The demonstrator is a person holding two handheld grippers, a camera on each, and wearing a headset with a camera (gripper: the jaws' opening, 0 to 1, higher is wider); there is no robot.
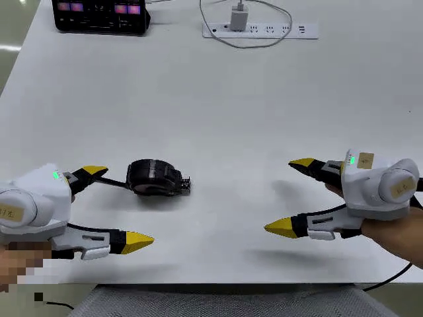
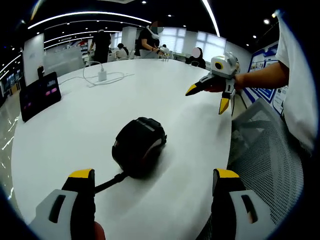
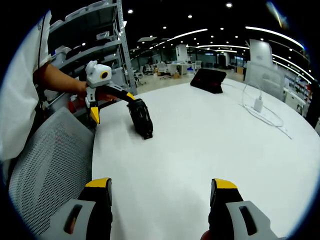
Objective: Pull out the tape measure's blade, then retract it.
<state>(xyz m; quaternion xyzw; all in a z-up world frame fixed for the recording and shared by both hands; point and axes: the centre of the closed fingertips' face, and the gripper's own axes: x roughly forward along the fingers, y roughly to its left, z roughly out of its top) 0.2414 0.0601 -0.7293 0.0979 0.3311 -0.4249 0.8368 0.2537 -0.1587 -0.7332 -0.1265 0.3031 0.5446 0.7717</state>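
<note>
Black tape measure (image 1: 157,177) on white table (image 1: 218,99).

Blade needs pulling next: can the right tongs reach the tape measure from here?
Probably yes: the right tongs are open, and bare table lies between them and the tape measure, whose mouth faces them.

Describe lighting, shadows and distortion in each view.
Head view: even, sharp, soft shadows under the tape measure and right gripper. Left gripper view: fisheye bows the table edge; ceiling strips glare. Right gripper view: same bowing, dark ceiling, bright spot lights.
</note>
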